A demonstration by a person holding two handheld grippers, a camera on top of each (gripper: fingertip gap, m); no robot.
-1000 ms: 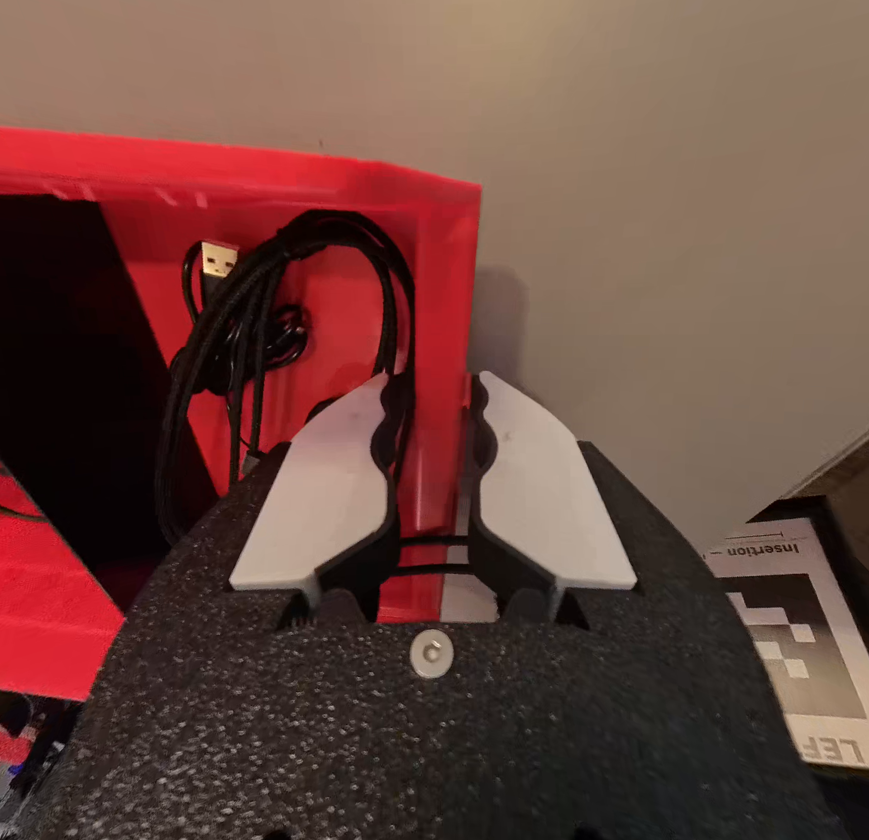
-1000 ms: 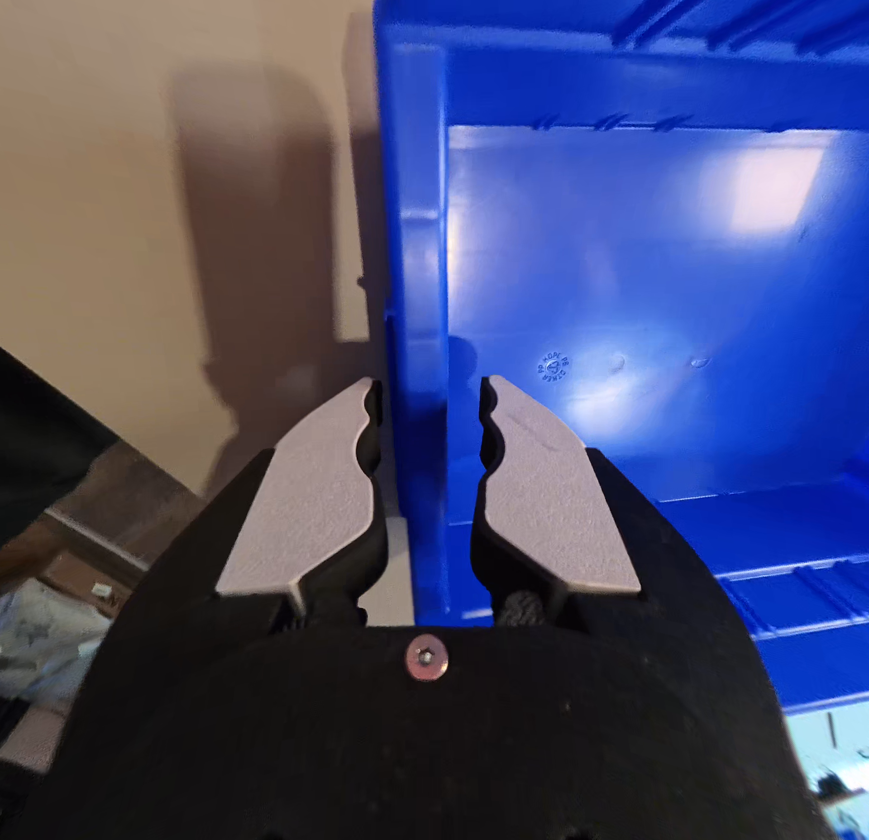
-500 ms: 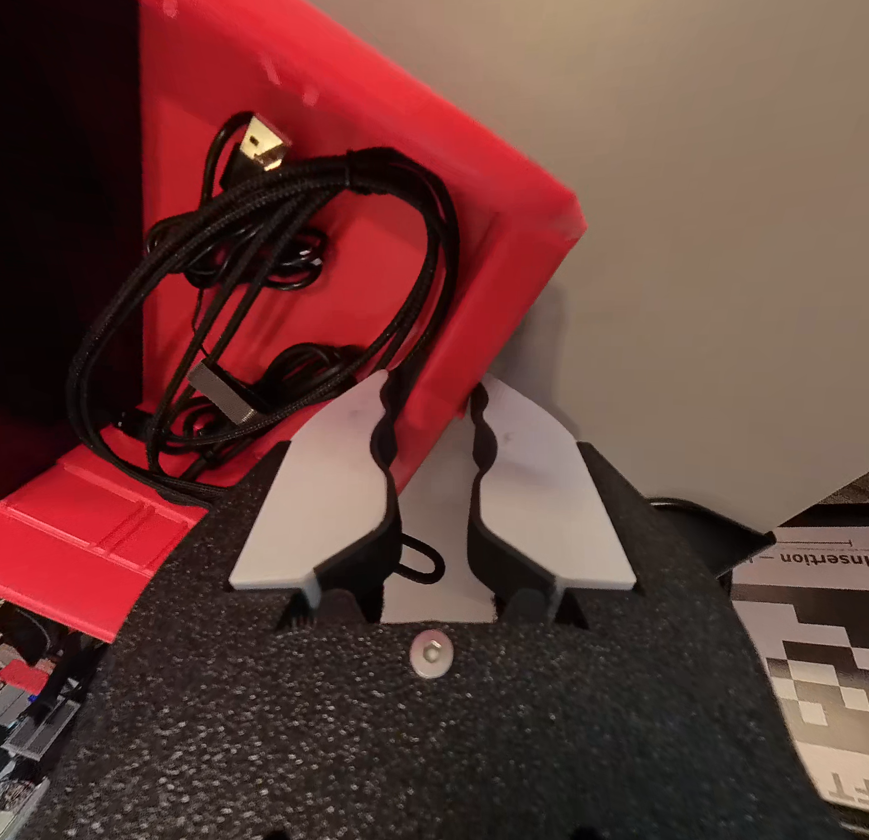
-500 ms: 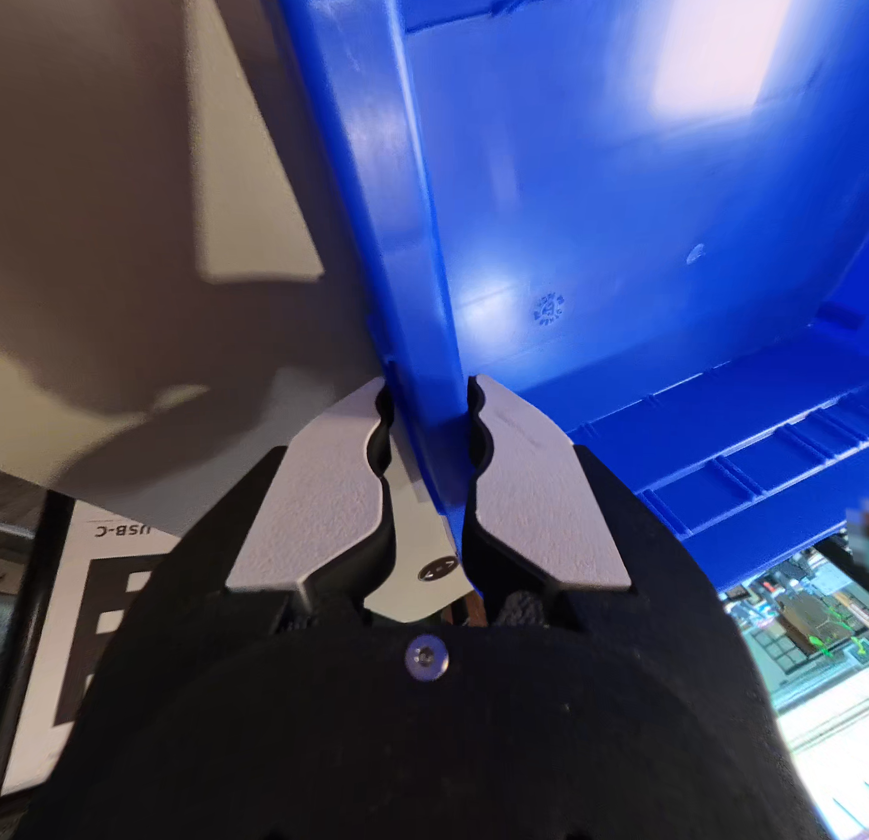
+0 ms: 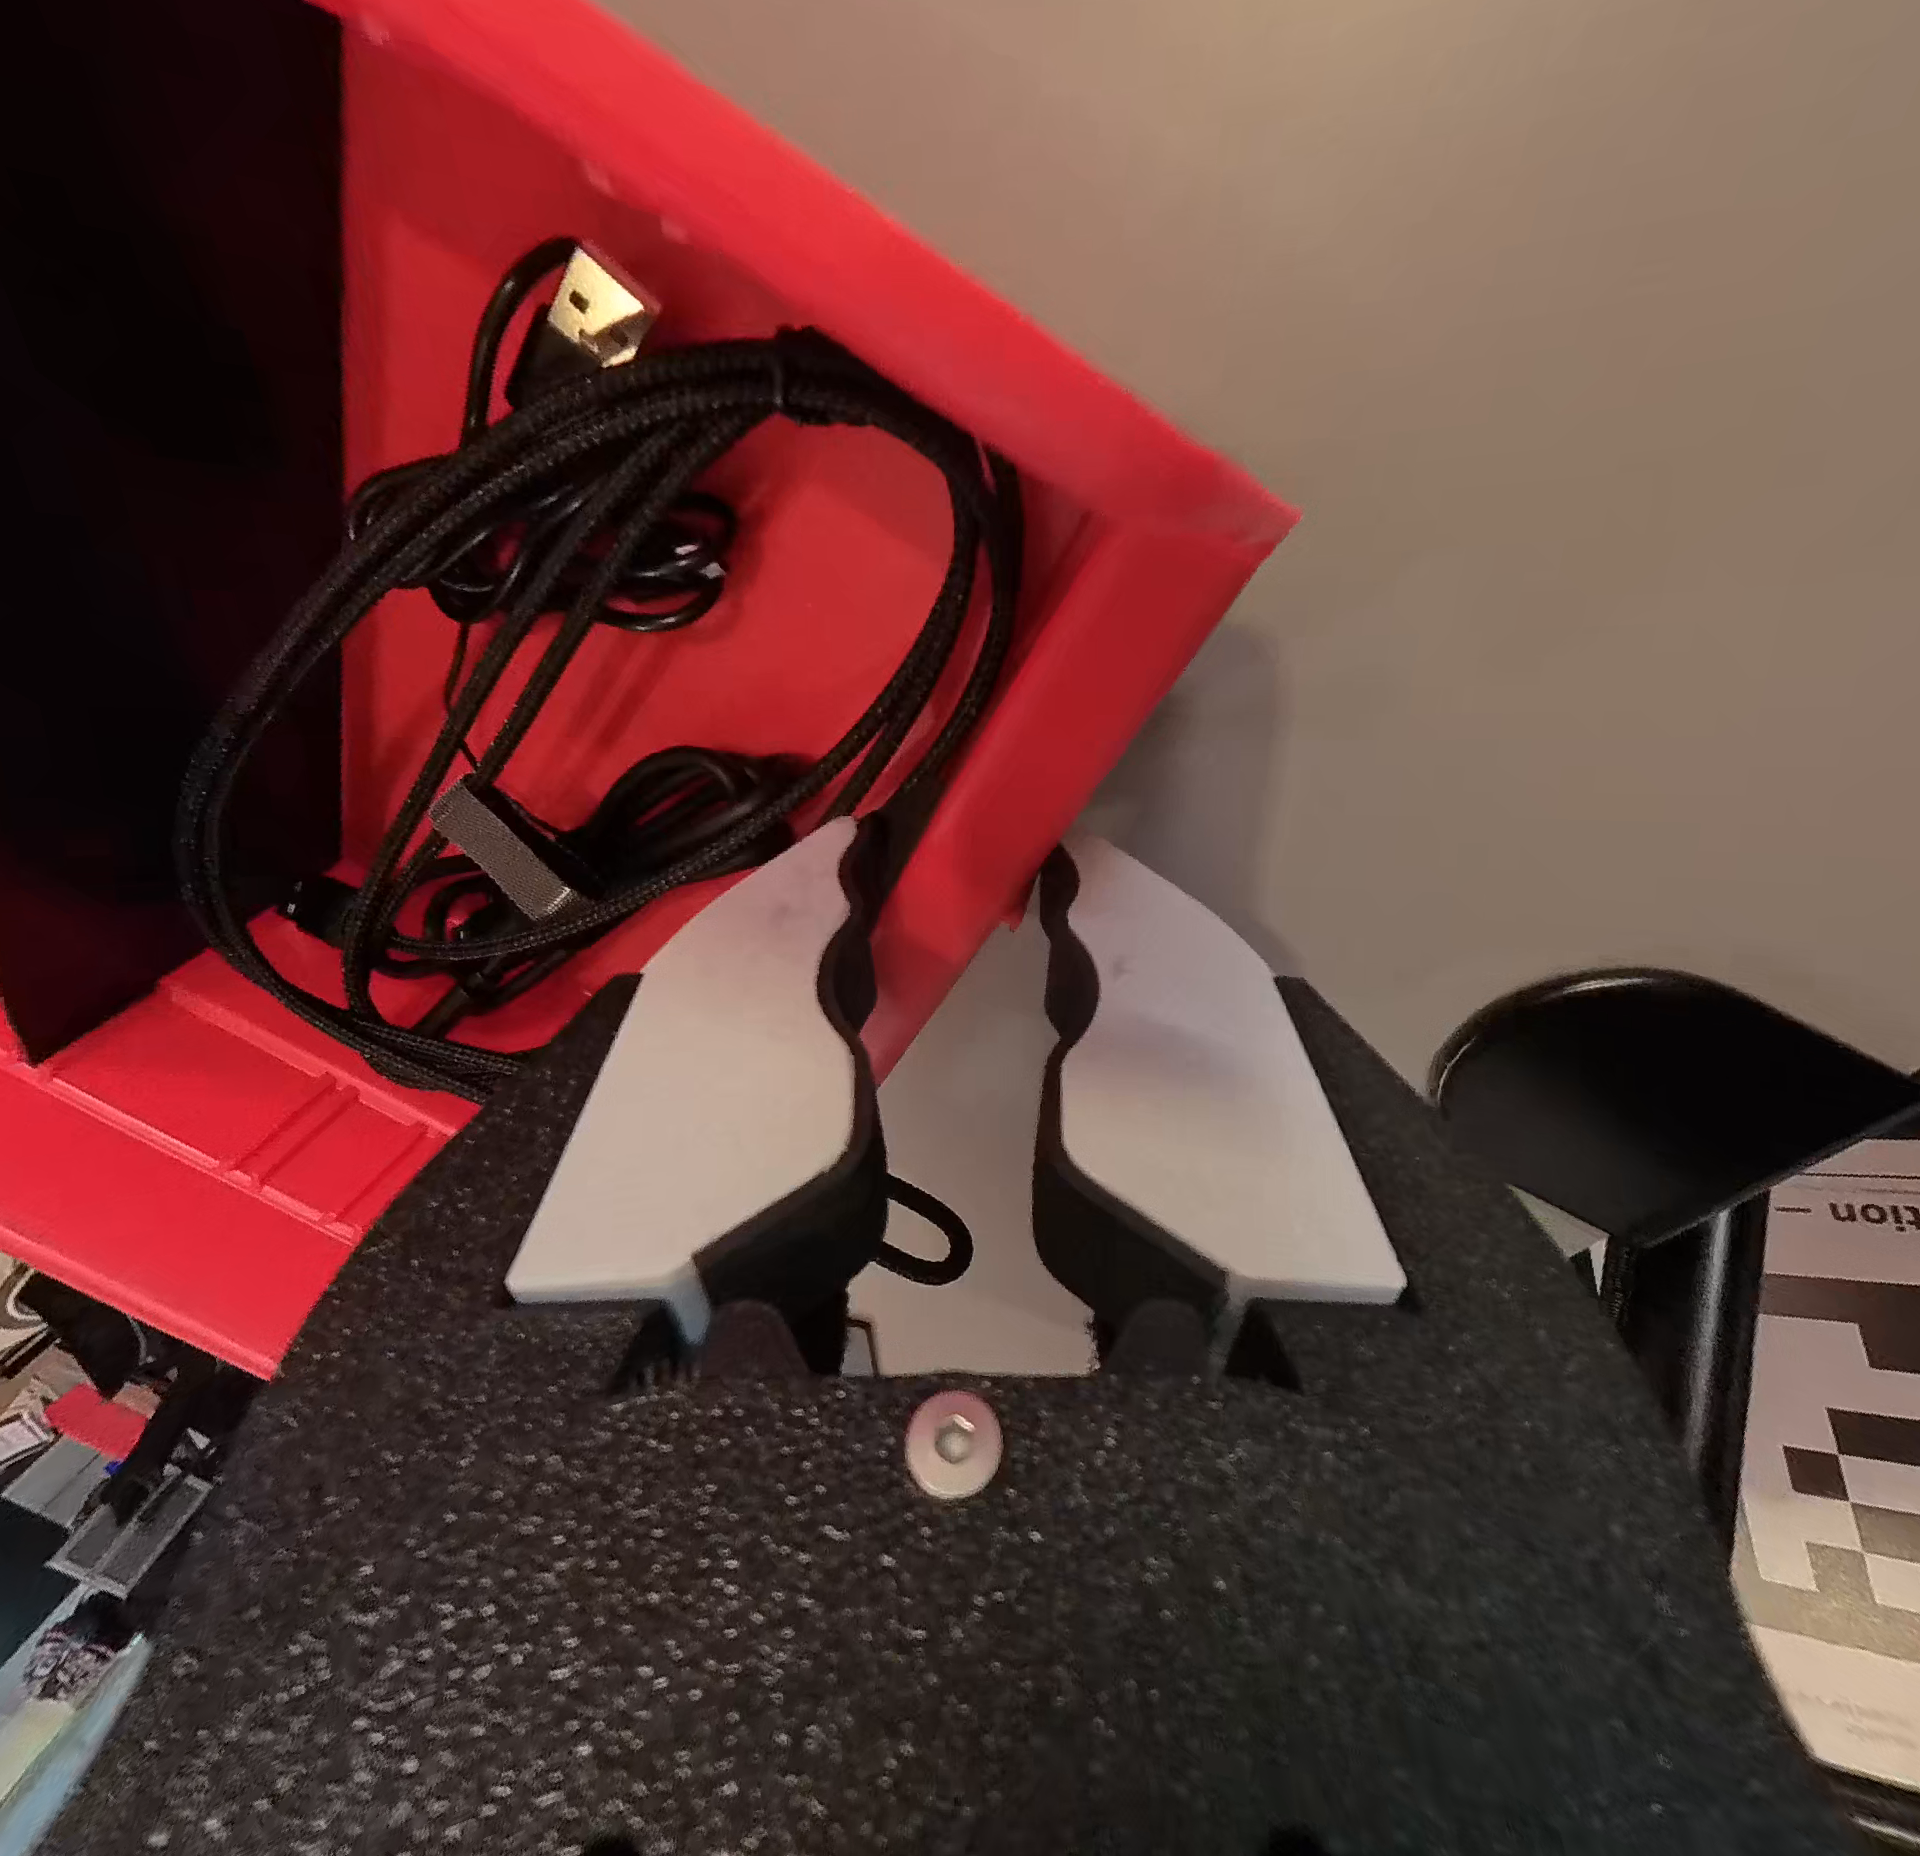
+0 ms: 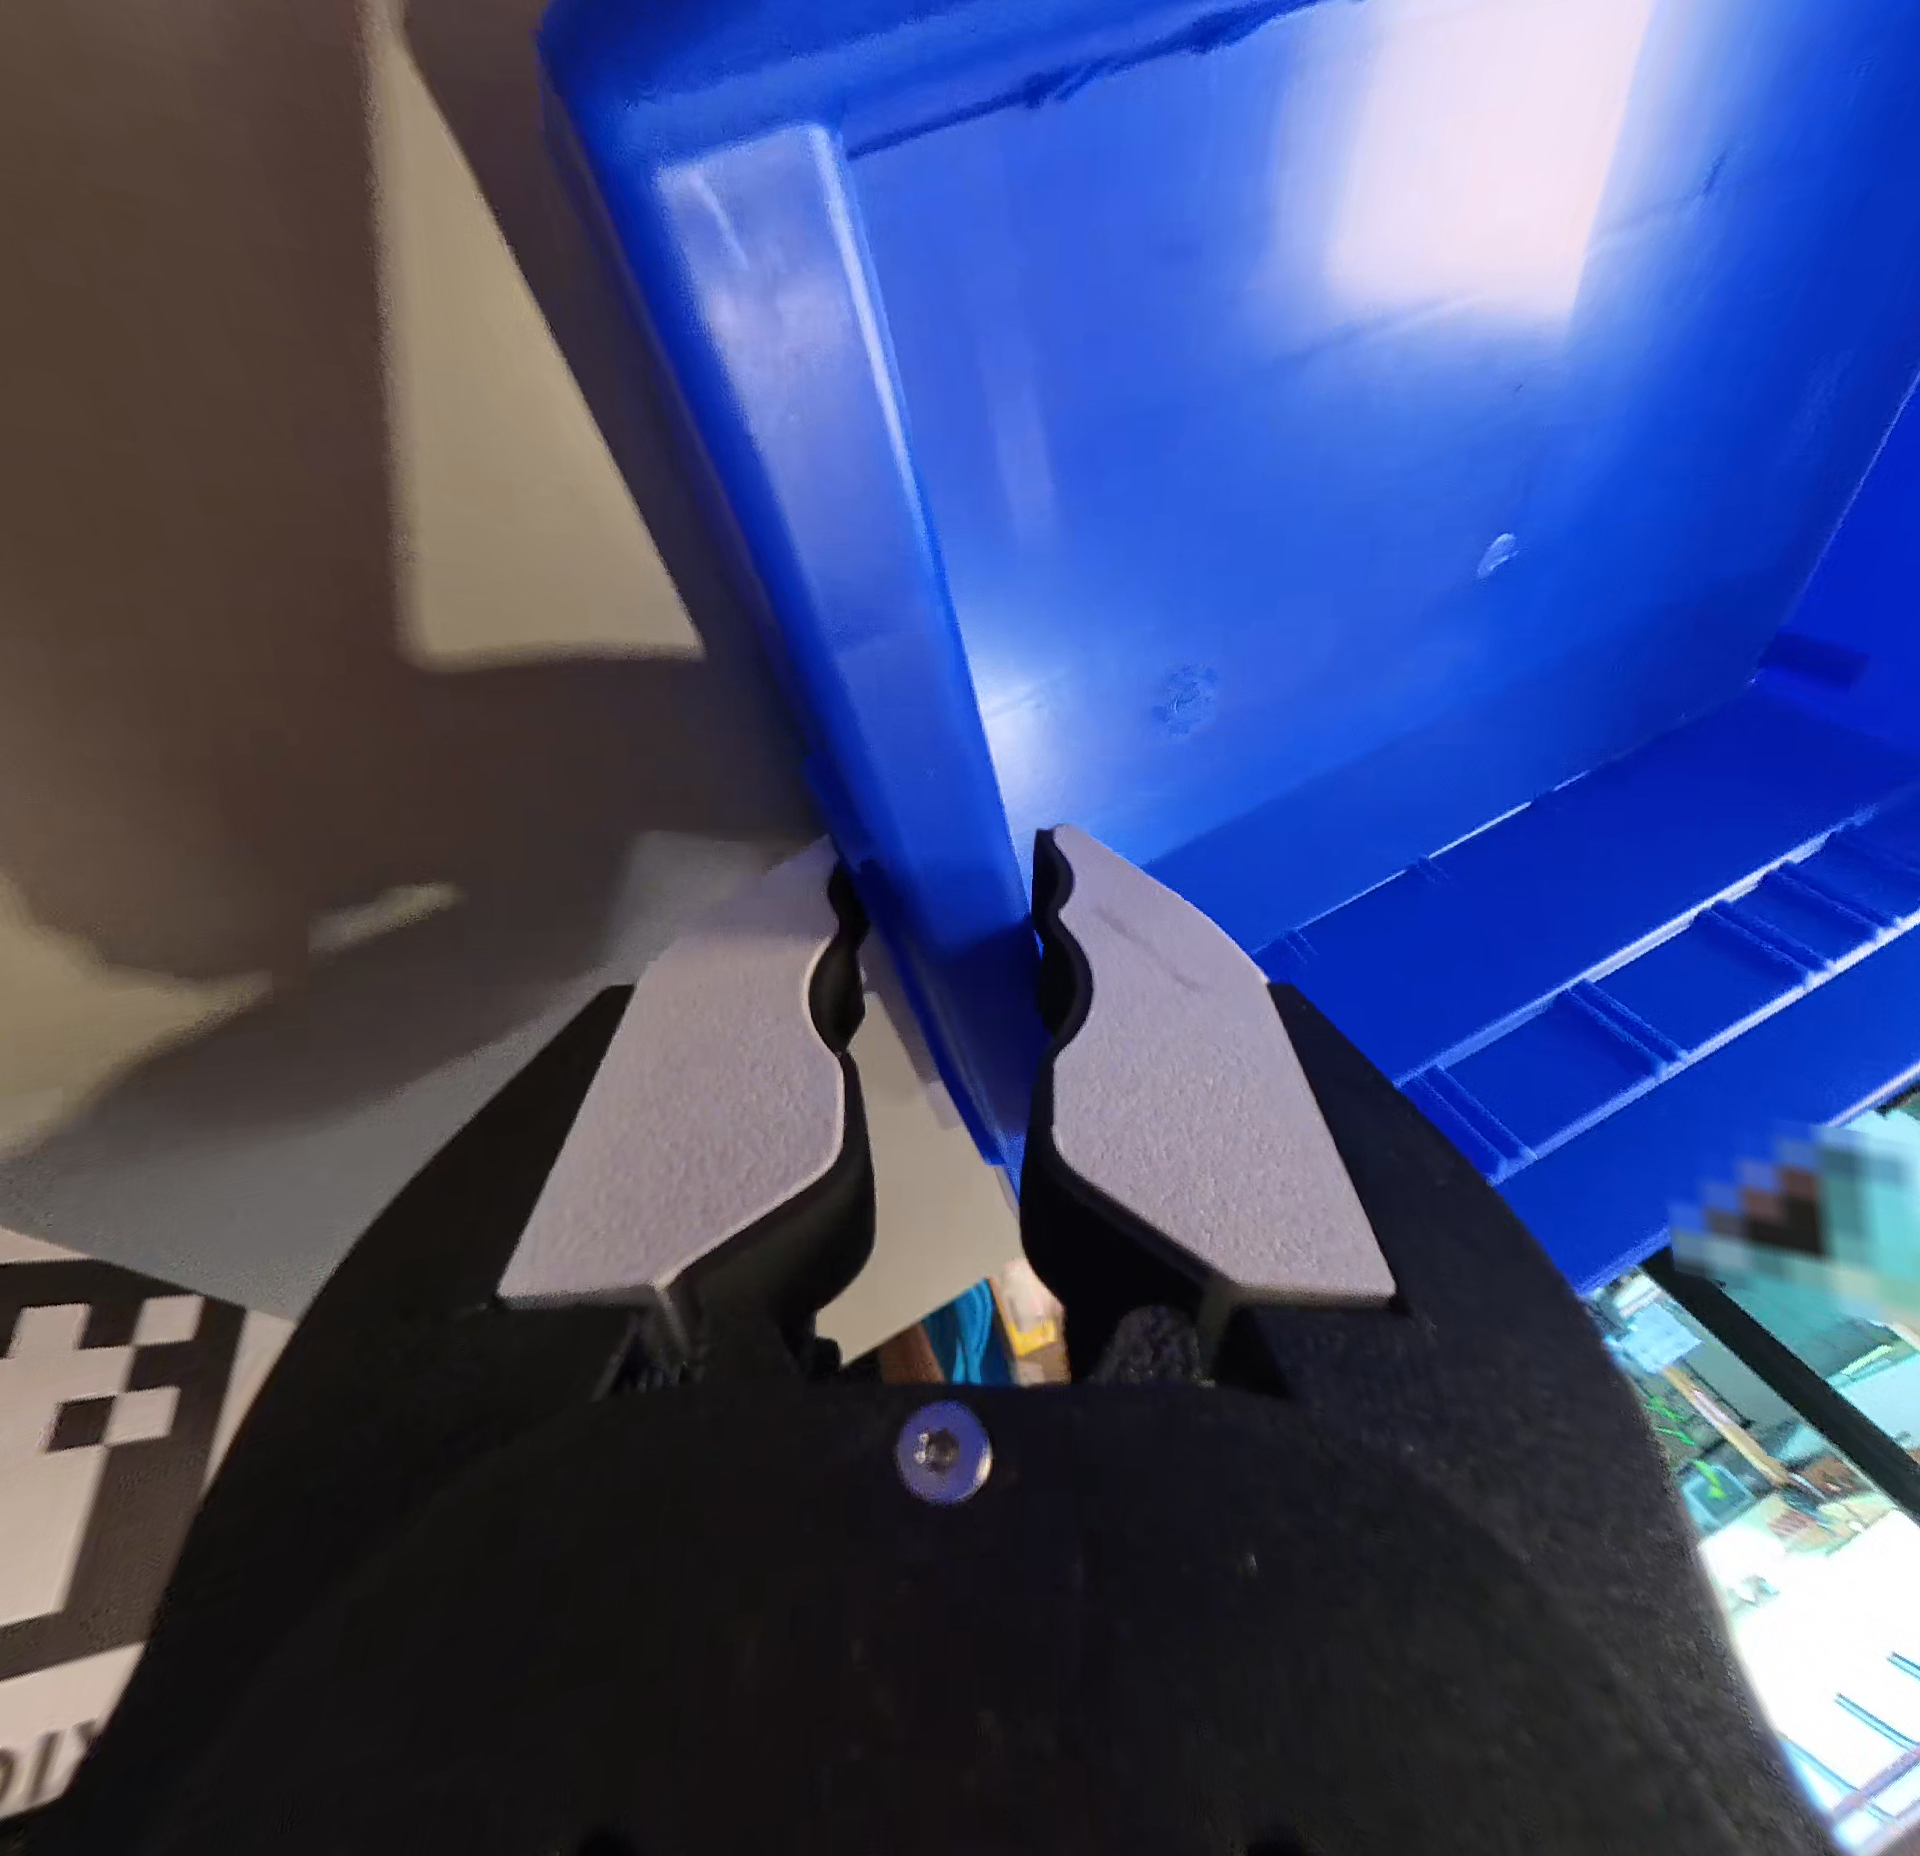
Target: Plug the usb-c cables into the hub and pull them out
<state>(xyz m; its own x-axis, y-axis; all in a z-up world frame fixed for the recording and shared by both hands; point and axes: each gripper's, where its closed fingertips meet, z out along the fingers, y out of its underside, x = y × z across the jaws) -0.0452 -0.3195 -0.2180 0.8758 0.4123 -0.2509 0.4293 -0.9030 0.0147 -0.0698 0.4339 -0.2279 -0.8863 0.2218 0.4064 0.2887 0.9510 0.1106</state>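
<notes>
Cables (image 5: 582,663) lie coiled inside red bin (image 5: 1091,663), none plugged; hub unseen. Left gripper (image 5: 951,871) straddles the bin's wall, right gripper (image 6: 935,861) the blue bin (image 6: 1299,456) wall; grip uncertain.

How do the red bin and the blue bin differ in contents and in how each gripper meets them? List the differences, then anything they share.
The red bin holds a tangle of black cables; the blue bin shows nothing inside. The left gripper straddles the red bin's side wall with space around it; the right gripper is clamped on the blue bin's side wall. Both bins are plastic, tilted, and have ribbed rims.
</notes>
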